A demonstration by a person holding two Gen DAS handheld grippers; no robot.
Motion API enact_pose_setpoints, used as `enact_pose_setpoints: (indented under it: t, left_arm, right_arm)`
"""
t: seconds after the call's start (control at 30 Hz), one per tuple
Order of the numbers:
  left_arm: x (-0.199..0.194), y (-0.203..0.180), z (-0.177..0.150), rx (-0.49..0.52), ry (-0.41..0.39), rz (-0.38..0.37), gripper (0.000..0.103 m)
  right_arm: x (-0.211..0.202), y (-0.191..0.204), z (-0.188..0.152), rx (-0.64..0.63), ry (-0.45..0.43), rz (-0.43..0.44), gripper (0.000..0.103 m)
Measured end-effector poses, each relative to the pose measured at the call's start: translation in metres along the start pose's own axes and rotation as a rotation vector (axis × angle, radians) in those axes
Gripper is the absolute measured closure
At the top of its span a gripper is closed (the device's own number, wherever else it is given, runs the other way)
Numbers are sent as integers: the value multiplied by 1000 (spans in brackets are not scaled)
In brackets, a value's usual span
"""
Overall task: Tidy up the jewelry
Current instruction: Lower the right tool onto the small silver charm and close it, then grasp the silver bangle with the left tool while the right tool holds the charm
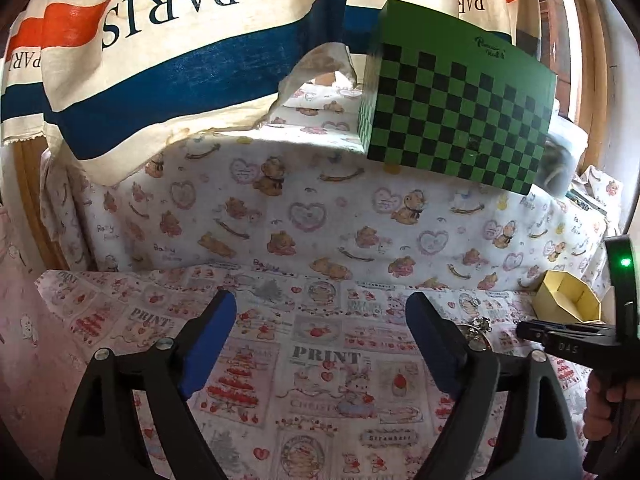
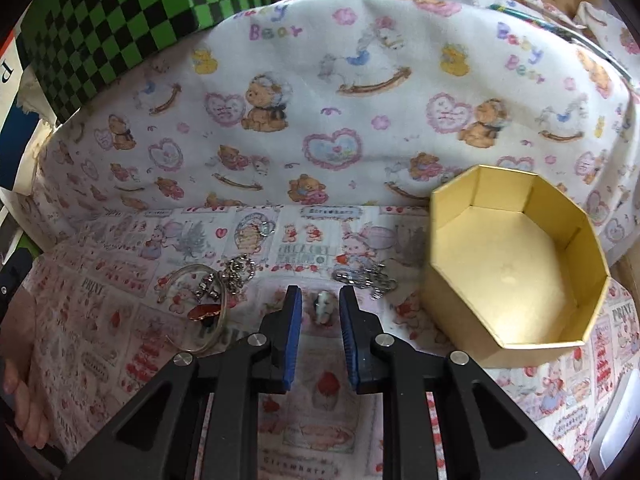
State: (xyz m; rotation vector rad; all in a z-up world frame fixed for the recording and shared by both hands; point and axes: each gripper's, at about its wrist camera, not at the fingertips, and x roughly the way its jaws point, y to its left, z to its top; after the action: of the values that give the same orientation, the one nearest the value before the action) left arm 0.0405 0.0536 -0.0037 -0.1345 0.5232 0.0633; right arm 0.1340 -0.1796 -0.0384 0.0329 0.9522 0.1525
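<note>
Right gripper standing narrowly apart, straddling small pale bead charm, not pinching. Left gripper gaping wide, empty. Gold octagonal box waiting nearby. Risk: tiny charm slipping, squirting sideways; printed cloth bunching under pads.

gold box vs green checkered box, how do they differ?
The gold box is octagonal, open-topped and empty; the green box is rectangular and closed. The gold box sits low on the strawberry-print cloth; the green box sits higher, on the bear-print cloth. Gold is plain, green checkered.
</note>
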Motion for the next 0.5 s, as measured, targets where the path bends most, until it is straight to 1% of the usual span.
enact_pose_setpoints:
  t: [0.1,0.2,0.27,0.37,0.43,0.5]
  left_arm:
    - [-1,-2,-1,14,-5,3,15]
    - [-1,-6,-2,38,-4,5,12]
    - [0,-9,-3,50,0,6,12]
    - [1,-12,-4,60,14,-1,12]
    - [2,-14,-5,68,21,-5,10]
    - [2,-16,-5,77,31,-10,8]
  right_arm:
    - [9,5,1,-11,17,-9,91]
    - [9,9,0,-34,0,-25,91]
    - [-1,5,-3,-31,-13,-10,91]
    - [-20,1,-12,-15,-48,40,91]
    - [-35,0,-16,-12,-101,62,91]
    - [-45,0,-18,-16,-137,74,91]
